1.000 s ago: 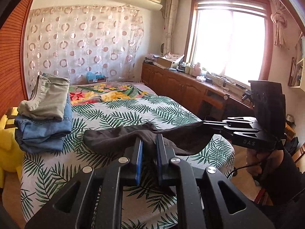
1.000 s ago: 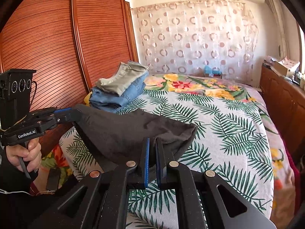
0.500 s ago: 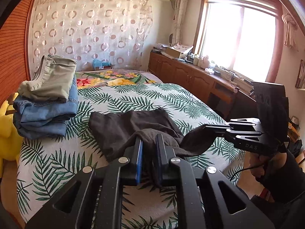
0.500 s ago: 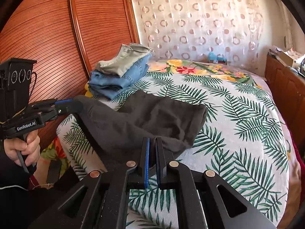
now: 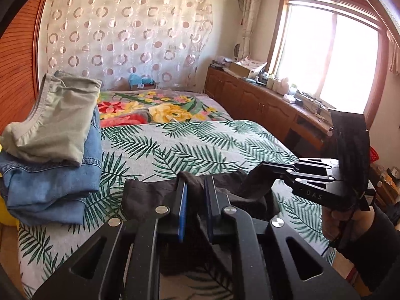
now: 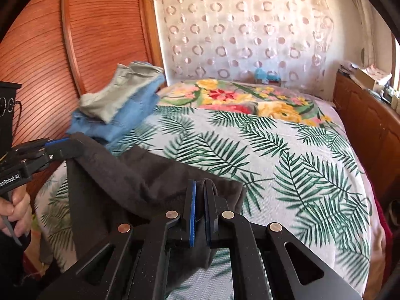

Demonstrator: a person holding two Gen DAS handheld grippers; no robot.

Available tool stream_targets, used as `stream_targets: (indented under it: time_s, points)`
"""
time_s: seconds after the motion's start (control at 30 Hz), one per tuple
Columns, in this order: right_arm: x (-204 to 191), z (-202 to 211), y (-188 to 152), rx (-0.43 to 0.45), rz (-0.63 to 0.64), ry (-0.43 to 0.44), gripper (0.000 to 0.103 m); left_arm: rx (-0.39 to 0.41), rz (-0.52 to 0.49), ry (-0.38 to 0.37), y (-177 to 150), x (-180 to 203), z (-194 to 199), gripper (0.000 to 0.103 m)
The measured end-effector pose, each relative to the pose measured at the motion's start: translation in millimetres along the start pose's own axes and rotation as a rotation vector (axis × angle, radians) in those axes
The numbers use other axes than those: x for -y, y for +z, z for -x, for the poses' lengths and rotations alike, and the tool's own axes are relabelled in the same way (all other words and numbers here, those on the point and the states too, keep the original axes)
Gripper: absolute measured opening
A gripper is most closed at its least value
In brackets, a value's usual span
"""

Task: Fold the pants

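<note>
Dark pants (image 6: 140,175) pinched at two points over the near edge of the bed (image 6: 287,155).

Left tongs (image 5: 195,187) and right tongs (image 6: 200,195) both clenched on bunched cloth, probably to keep an edge taut for a straight fold. Soft, limp, matte charcoal fabric, sagging between the grips, draped partly off the palm-leaf bedspread. Folded khaki and denim pile (image 5: 50,145) stacked well apart, likely finished work.

I read "DAS" on the body of my right gripper (image 5: 260,172) at about three o'clock, and "enRobot.AI", its start cut off, on my left gripper (image 6: 72,147) at nine o'clock
</note>
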State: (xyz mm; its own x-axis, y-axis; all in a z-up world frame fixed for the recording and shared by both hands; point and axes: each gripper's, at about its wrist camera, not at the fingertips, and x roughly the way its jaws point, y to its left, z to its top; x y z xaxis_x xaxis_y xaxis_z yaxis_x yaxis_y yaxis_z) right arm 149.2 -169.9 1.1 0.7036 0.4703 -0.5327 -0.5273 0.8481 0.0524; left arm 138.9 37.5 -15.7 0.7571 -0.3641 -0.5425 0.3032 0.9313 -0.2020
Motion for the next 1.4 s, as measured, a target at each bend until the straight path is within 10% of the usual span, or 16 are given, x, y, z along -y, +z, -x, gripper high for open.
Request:
stream_targets:
  time_s: [0.33,0.5,0.63,0.73,1.4]
  points:
    - [1,-57,16,-0.095,-0.008,-0.045,0.008,-0.096,0.03,0.049,-8,-15,-33,0.017]
    - [1,-42,10,-0.08,-0.006,-0.09,0.036,-0.083,0.035,0.044,-7,-18,-24,0.049]
    - [-3,-14,-1,-0.043,0.0,-0.048,0.037,-0.062,0.025,0.055,-11,-17,-9,0.053]
    - [-13,2,-15,-0.041,0.015,0.016,0.037,-0.042,0.037,0.046,-20,-18,6,0.08]
    - [-88,9,-72,-0.15,0.138,0.196,0.037,-0.023,0.049,0.116,-76,-27,62,0.081]
